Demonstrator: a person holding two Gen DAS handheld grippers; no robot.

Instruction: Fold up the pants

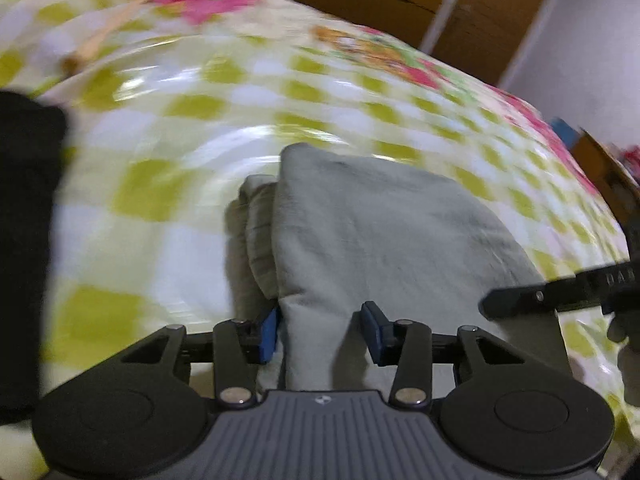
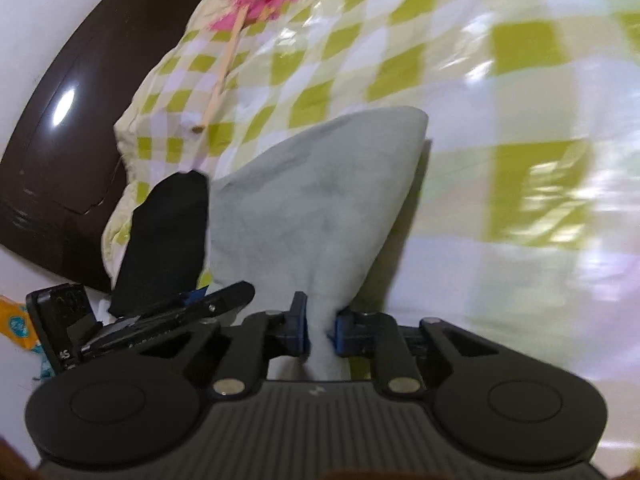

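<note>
While both grippers work the near edge, the grey pants (image 1: 380, 232) lie already folded in layers on the checked bed (image 1: 168, 184), long axis running away from the jaws. Right gripper (image 2: 320, 330) jaws clench the cloth; left gripper (image 1: 322, 330) jaws straddle it, released. Likely one fold left.

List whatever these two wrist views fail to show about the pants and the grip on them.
- Left wrist view: the pants' near edge is hidden under the left gripper.
- Right wrist view: the cloth pinched by the right gripper is covered by its body.
- Both views: the checked bedspread is motion-blurred.
</note>
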